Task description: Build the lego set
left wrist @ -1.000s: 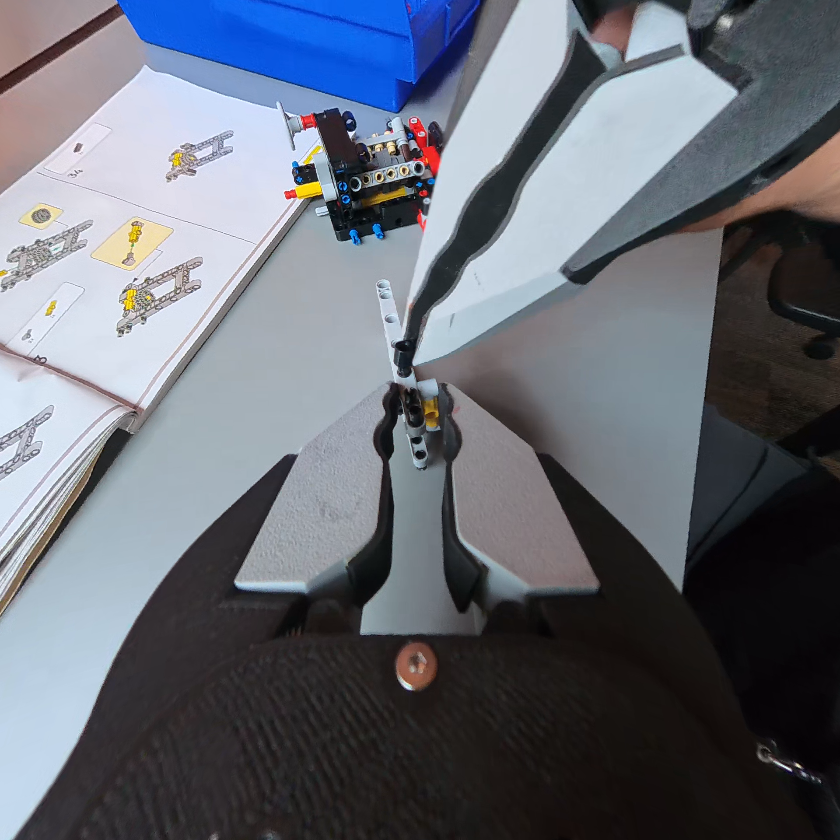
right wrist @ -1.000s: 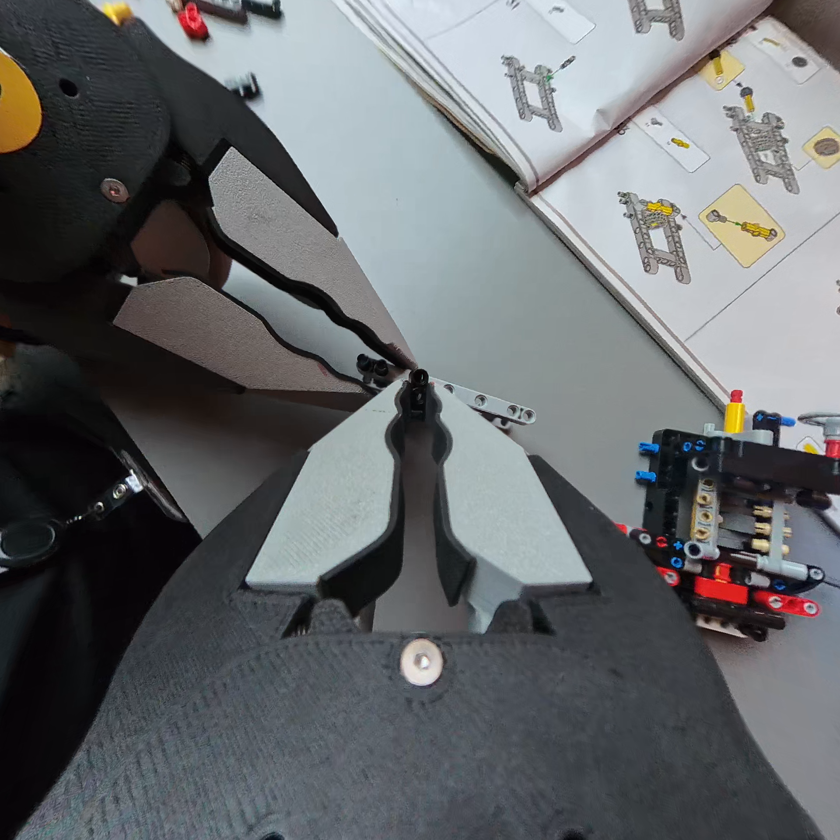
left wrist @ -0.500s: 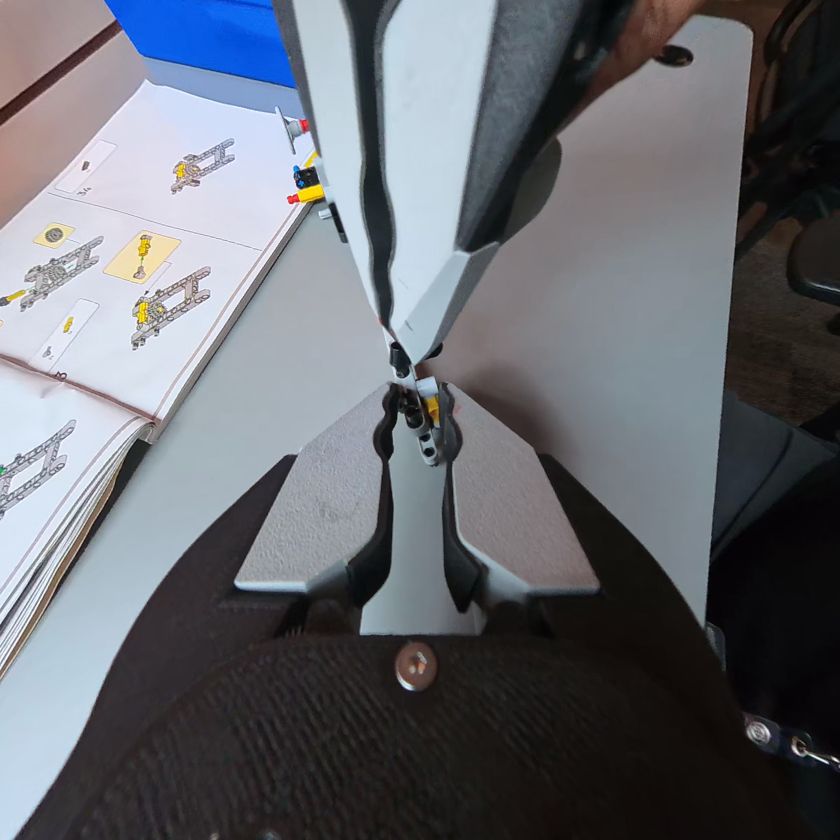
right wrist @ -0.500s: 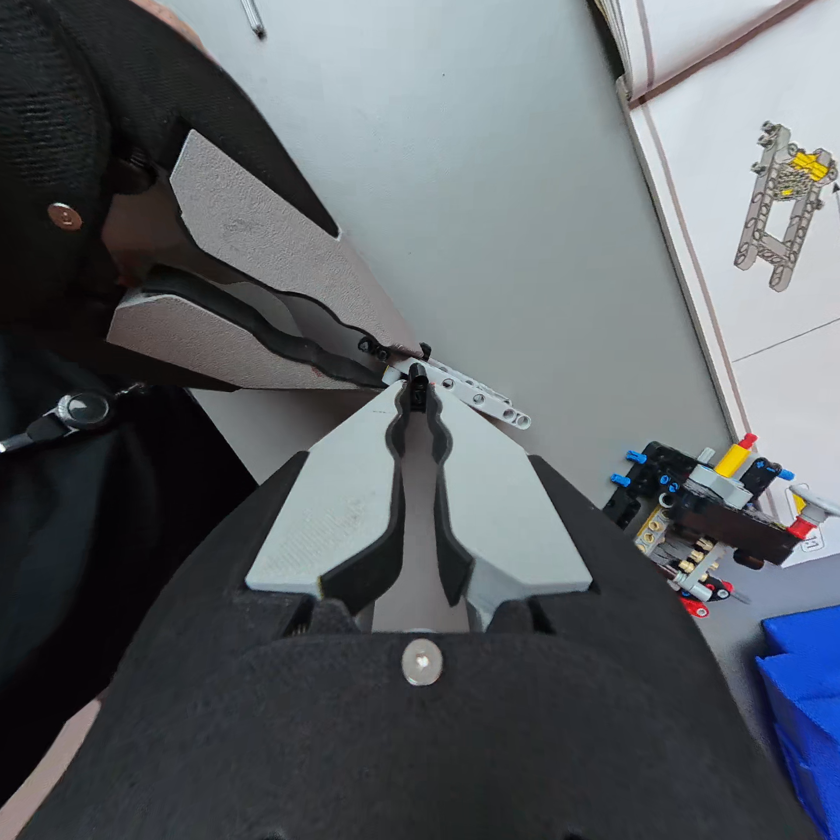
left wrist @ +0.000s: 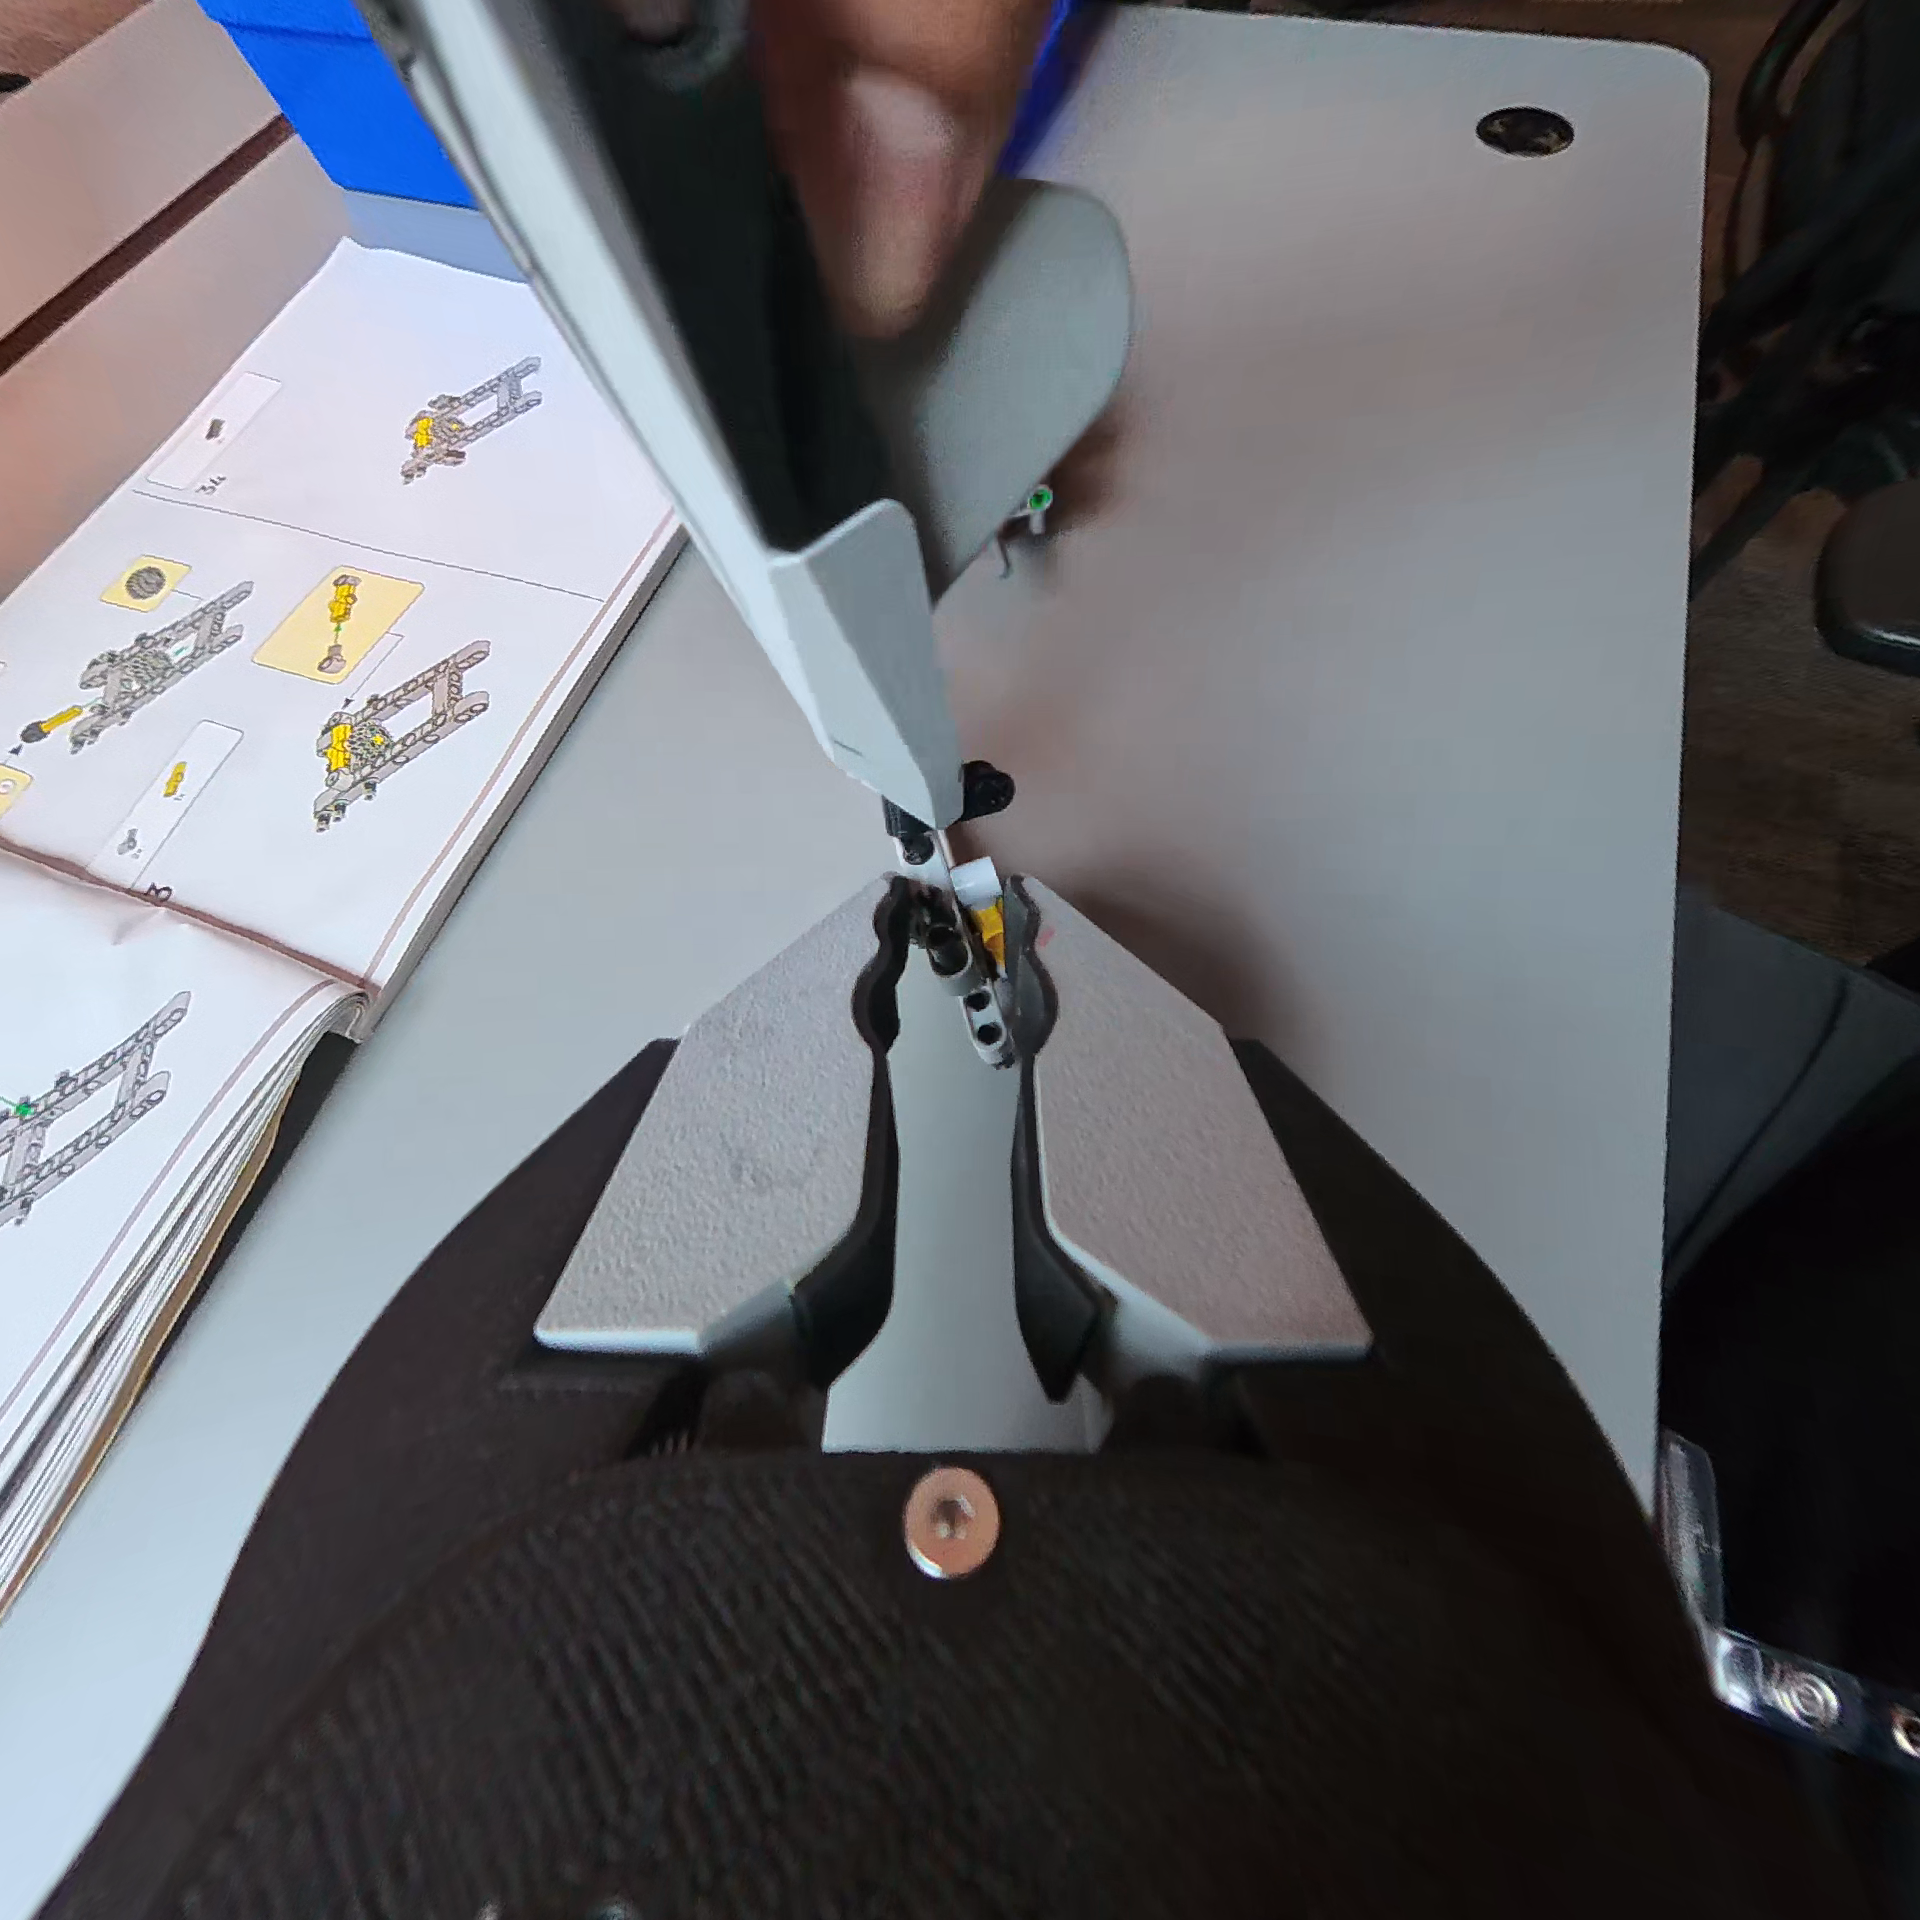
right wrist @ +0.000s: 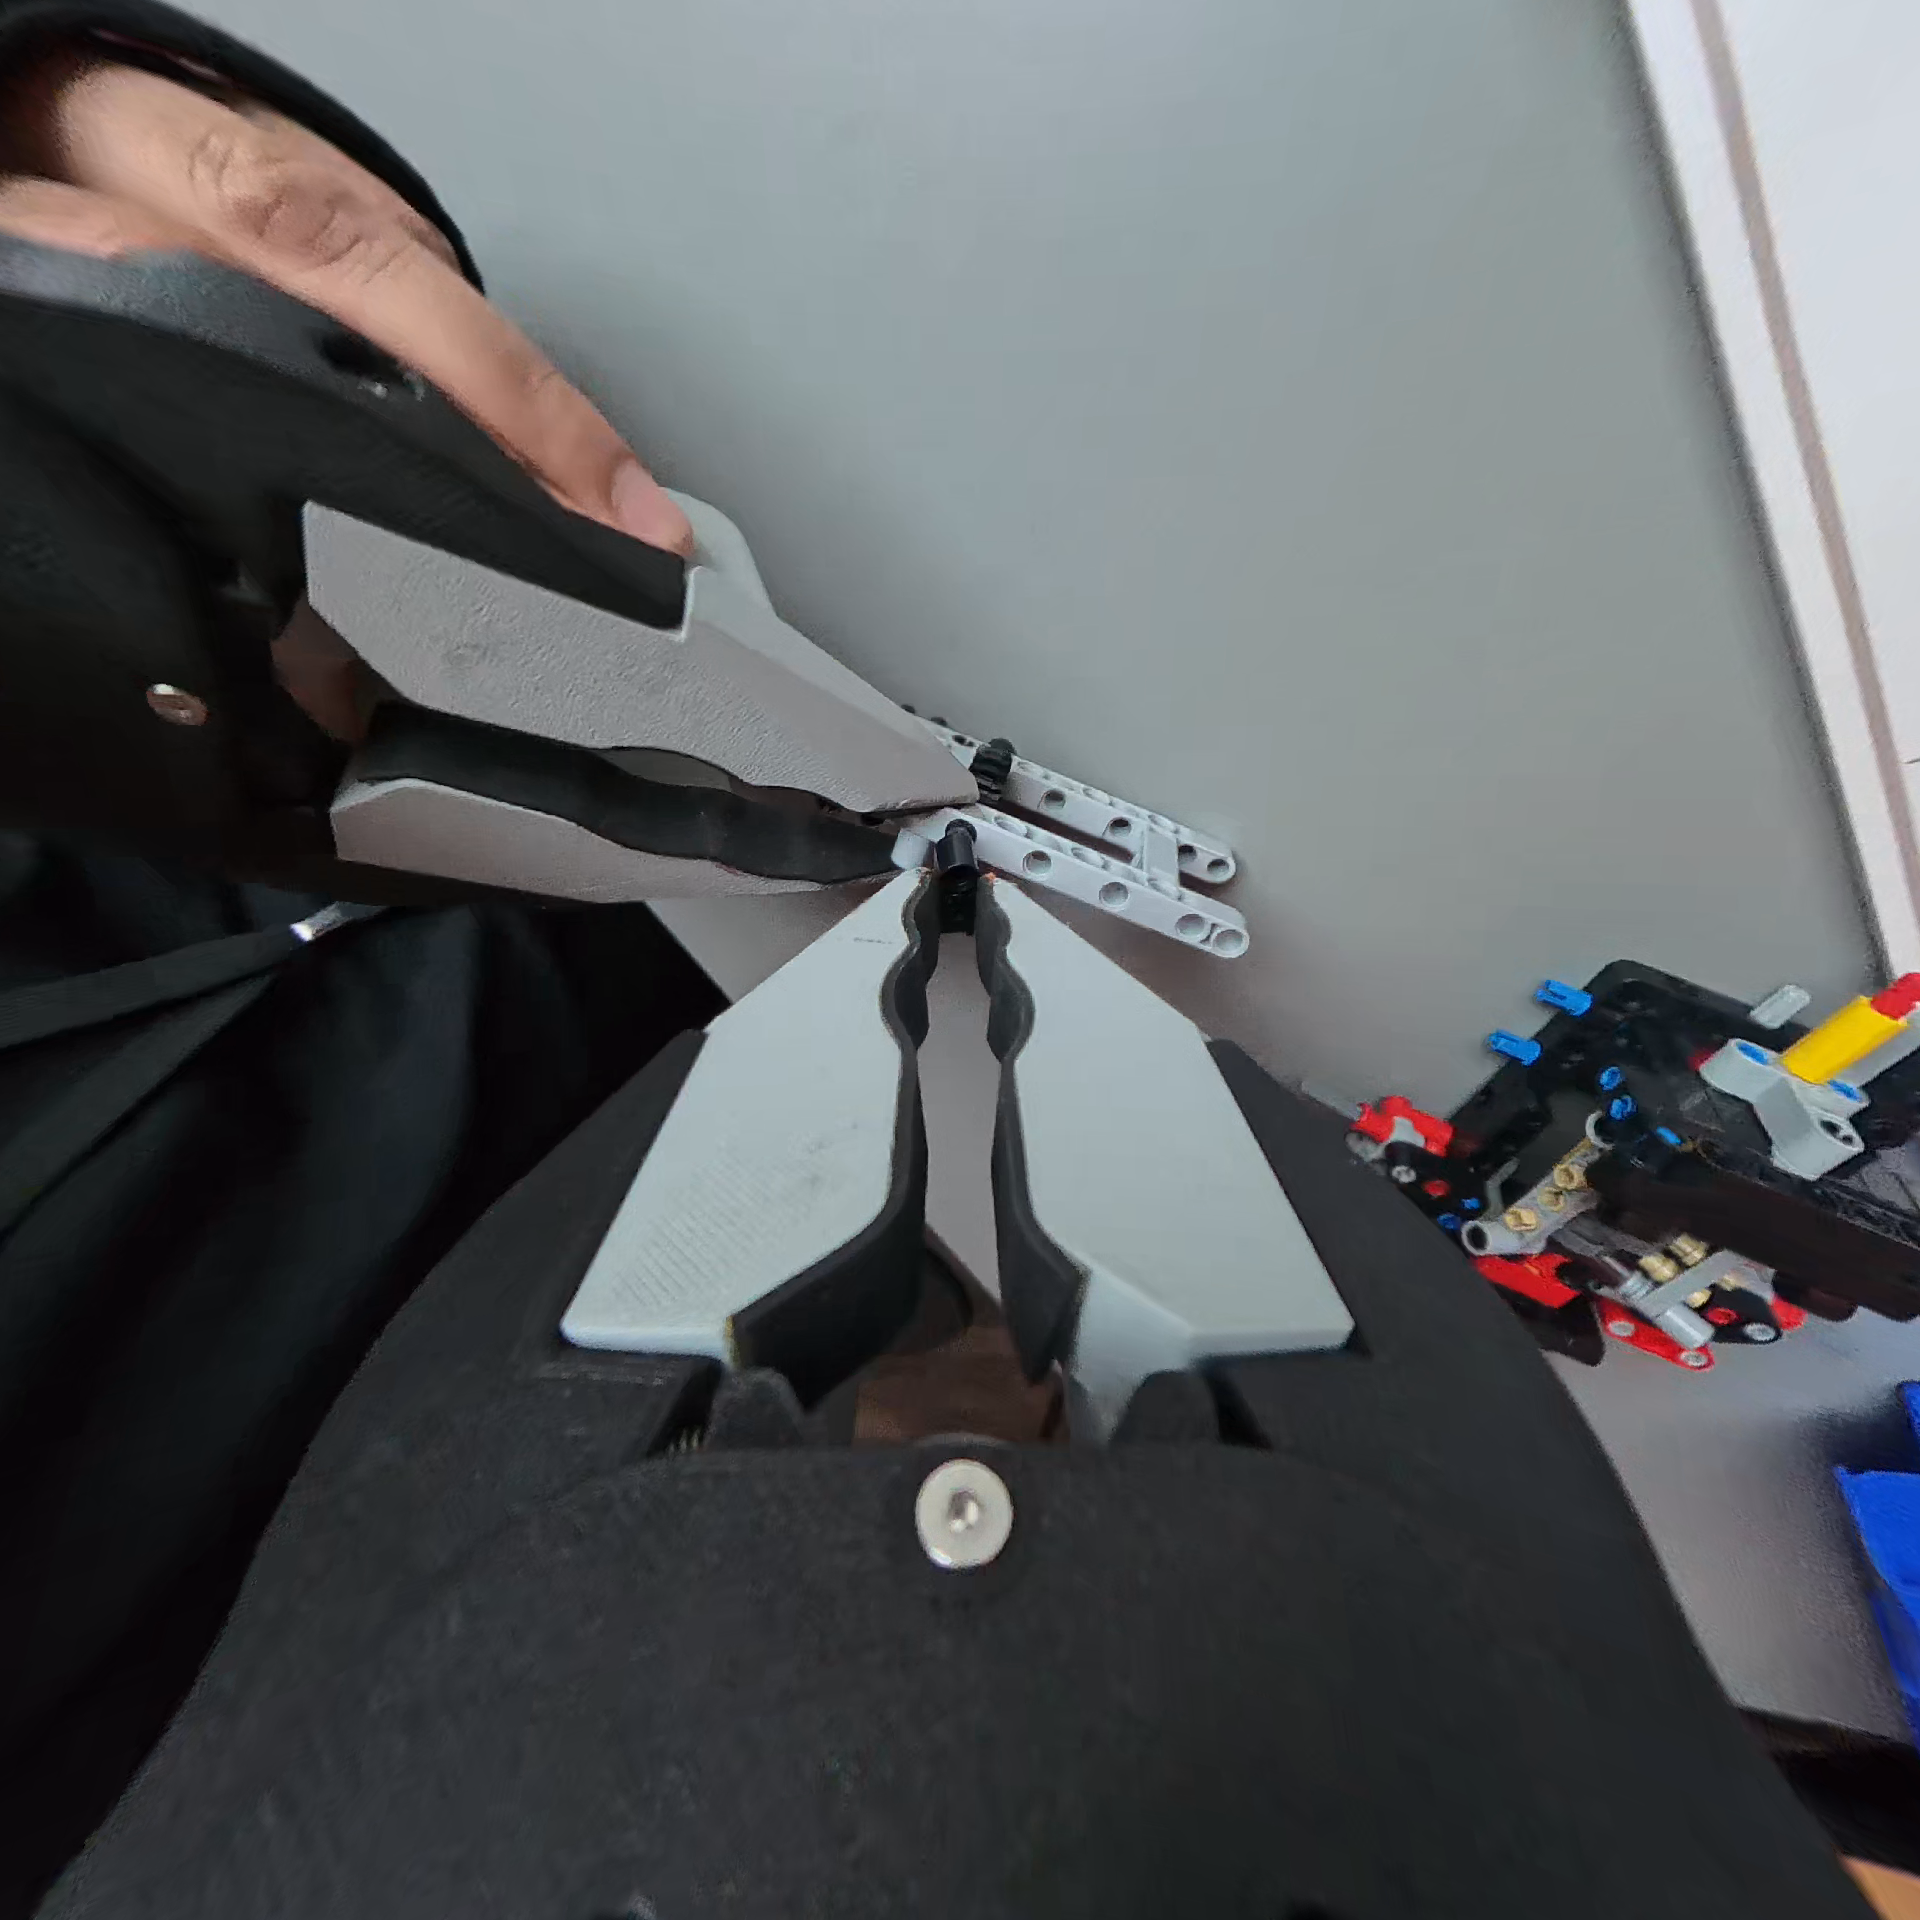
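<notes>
Left gripper (left wrist: 954, 896): jaws closed on the near end of a light grey lego beam frame (right wrist: 1101, 852); its fingertips pinch the frame where a yellow piece (left wrist: 985, 920) and a white bush (left wrist: 975, 875) sit; in the right wrist view it comes in from the left with a person's finger (right wrist: 582, 457) resting on its upper side
Right gripper (right wrist: 951, 894): jaws closed on a small black pin (right wrist: 952, 858); the pin's tip touches the nearer beam of the frame, right beside the left gripper's tips; in the left wrist view it comes down from above, steeply tilted, its tip meeting the frame
Lego beam frame: held in the air above the grey table (left wrist: 1351, 623); two parallel holed beams joined by a cross piece near the far end; a black gear (right wrist: 994, 767) sits on the farther beam beside the left gripper's upper finger
Partly built model (right wrist: 1683, 1164): black, red, grey and yellow with blue pins; stands on the table to the right, well apart from the grippers
Instruction booklet (left wrist: 260, 665): lies open on the table to the left, pages showing drawings of the frame
Blue bin (right wrist: 1886, 1538): at the right edge, near the model
</notes>
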The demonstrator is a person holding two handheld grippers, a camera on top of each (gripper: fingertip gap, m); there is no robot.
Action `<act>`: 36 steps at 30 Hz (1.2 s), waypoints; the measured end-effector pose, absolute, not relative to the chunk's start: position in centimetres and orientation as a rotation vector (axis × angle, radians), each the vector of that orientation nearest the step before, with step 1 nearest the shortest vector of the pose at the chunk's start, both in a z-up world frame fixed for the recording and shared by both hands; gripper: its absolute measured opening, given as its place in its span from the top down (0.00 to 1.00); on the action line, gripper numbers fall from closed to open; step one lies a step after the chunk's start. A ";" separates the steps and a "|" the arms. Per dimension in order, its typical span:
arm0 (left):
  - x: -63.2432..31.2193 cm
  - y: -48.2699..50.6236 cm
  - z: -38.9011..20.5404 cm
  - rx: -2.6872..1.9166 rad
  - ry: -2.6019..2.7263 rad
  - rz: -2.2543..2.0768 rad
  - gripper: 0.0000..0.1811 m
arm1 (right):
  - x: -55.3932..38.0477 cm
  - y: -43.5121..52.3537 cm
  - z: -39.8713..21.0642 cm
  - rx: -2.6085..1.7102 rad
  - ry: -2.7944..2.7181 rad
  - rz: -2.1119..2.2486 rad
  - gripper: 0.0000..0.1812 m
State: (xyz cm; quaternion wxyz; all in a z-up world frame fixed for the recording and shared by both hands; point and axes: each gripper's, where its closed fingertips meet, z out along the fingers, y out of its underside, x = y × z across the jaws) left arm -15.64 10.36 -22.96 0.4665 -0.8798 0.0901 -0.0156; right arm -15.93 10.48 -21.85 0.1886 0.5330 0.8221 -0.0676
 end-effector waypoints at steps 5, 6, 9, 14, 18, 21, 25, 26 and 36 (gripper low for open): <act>-15.6 10.4 -23.0 -2.148 0.230 -0.059 0.92 | -15.7 10.6 -21.8 1.441 2.250 0.042 0.98; -15.6 10.5 -23.0 -2.144 0.234 -0.052 0.92 | -15.8 10.6 -21.8 1.429 2.238 0.080 0.98; -15.7 10.5 -23.0 -2.135 0.235 -0.046 0.92 | -15.9 10.7 -21.8 1.394 2.211 0.166 0.98; -15.5 10.5 -23.0 -2.121 0.263 -0.040 0.92 | -15.6 10.8 -21.9 1.304 2.206 0.276 0.98; -15.5 10.4 -23.0 -2.118 0.264 -0.050 0.92 | -15.5 10.7 -21.9 1.261 2.254 0.302 0.98; -15.3 10.4 -23.0 -2.110 0.253 -0.072 0.92 | -15.2 10.7 -21.8 1.321 2.311 0.140 0.98; -15.1 10.5 -23.0 -2.107 0.267 -0.040 0.92 | -13.7 10.6 -20.9 1.392 2.327 -0.207 0.98; -15.1 10.5 -23.0 -2.107 0.265 -0.038 0.92 | -13.3 10.7 -20.7 1.406 2.328 -0.291 0.98; -12.5 8.5 -18.8 -2.004 0.331 -0.169 0.88 | -11.2 8.4 -18.5 1.323 2.475 -0.980 0.98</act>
